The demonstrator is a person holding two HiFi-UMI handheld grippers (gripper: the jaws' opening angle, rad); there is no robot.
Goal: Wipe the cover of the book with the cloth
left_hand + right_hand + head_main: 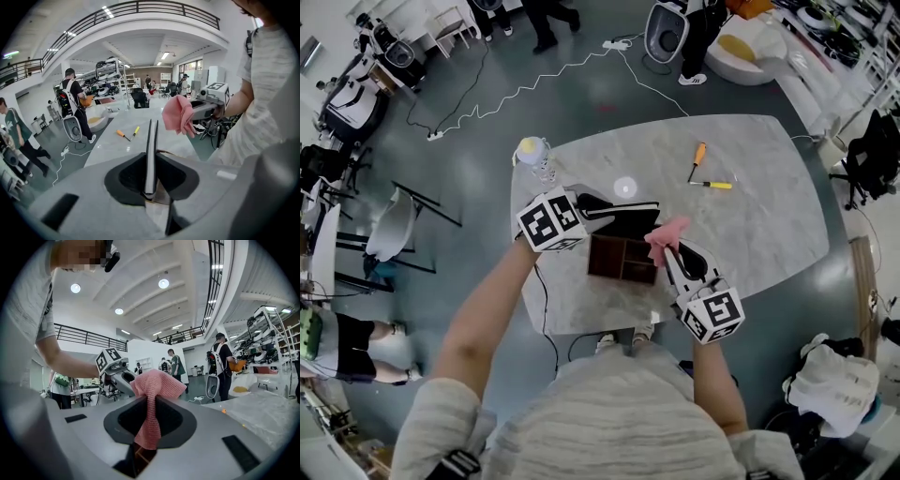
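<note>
Gripping a thin dark book by one end, the left gripper holds it over the near-left part of a marble table, its jaws pressed against the two covers. In the left gripper view the book shows edge-on, a pale strip between two dark covers, with its long axis running straight out from the jaws. From the head view that axis lies roughly along the table's near edge, and the free end points at the pink cloth. Whether the free end touches anything cannot be told.

The right gripper pinches the cloth between its jaws, bunched, with a fold spilling over the fingertips. The cloth hangs just beside the book's free end, above a brown wooden box with compartments that sits by the near edge.

A capped clear bottle stands at the table's far-left corner. An orange-handled screwdriver and a yellow pen lie near each other toward the far edge, well apart from the book.

No title or brand can be read on the cover. The only clear print is the black-and-white square markers on the left gripper's cube and the right gripper's cube.
</note>
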